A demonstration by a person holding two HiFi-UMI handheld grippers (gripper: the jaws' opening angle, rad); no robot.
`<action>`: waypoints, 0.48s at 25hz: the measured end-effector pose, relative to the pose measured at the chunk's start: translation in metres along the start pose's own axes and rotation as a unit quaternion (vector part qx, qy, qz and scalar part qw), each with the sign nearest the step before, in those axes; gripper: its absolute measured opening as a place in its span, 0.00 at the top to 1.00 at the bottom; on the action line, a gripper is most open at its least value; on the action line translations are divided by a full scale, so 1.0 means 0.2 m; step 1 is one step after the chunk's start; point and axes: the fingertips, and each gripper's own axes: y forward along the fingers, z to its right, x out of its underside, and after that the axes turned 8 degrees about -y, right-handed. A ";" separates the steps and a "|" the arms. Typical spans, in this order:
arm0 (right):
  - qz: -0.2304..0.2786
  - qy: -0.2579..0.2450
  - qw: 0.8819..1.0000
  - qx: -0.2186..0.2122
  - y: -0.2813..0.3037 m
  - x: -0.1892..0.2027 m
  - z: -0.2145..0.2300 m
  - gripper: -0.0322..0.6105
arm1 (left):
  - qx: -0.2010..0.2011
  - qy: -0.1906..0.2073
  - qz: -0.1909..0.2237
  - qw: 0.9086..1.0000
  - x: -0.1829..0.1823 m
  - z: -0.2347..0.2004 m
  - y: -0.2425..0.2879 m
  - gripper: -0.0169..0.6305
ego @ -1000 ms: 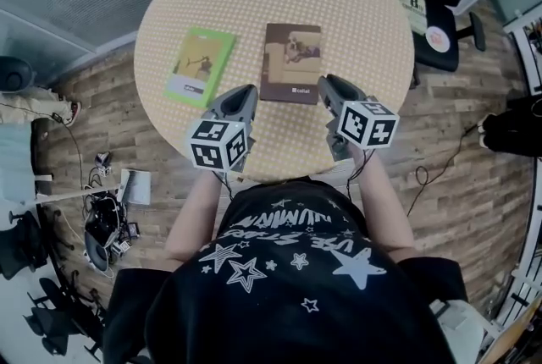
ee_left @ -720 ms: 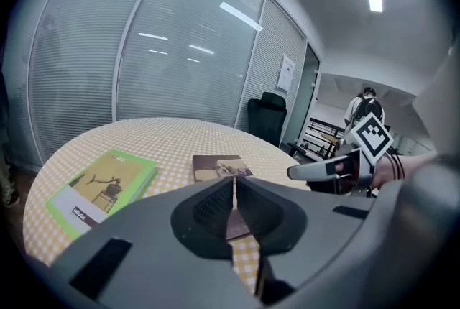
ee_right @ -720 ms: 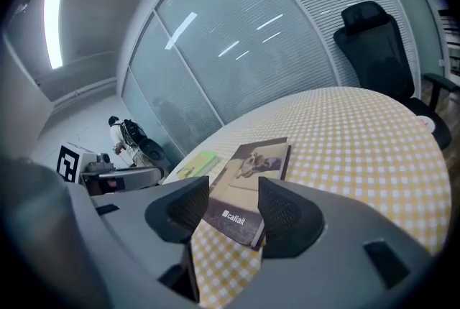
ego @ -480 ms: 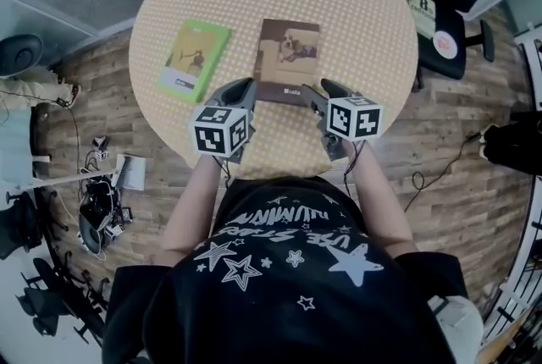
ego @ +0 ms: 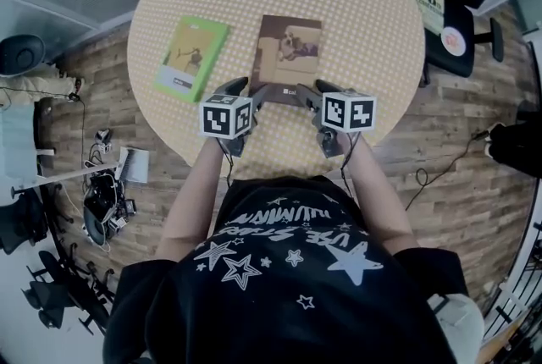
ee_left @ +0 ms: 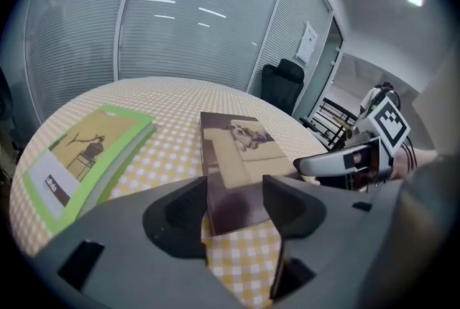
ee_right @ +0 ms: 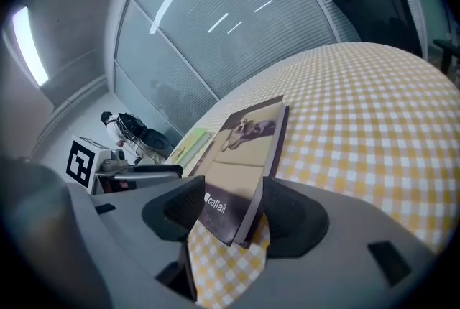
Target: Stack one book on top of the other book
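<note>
Black T-shirt [ego: 288, 269], white stars — dark grey left gripper [ego: 246, 90] and right gripper [ego: 317, 91]

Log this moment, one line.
left gripper, right gripper: jaws just opening, brown book corner between each, ungripped | green book: flat, apart

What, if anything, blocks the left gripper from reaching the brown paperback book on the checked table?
Likely nothing, so yes: the left gripper is at the near left corner of the brown paperback book, jaws just opened, that corner between them. The right gripper sits at the other near corner, clear of it.
</note>
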 end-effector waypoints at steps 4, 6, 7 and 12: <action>-0.006 0.017 1.000 0.000 0.03 0.02 0.03 0.59 | 0.011 -0.007 -0.033 0.999 0.04 -0.02 0.09 0.52; -0.009 0.022 1.000 0.003 0.04 0.03 0.04 0.59 | 0.020 -0.012 -0.044 0.999 0.06 -0.02 0.13 0.51; -0.010 0.024 1.000 0.004 0.04 0.04 0.04 0.59 | 0.021 -0.012 -0.047 0.999 0.06 -0.02 0.14 0.51; -0.015 0.032 0.999 0.009 0.06 0.05 0.05 0.59 | 0.021 -0.014 -0.062 0.998 0.07 -0.02 0.17 0.51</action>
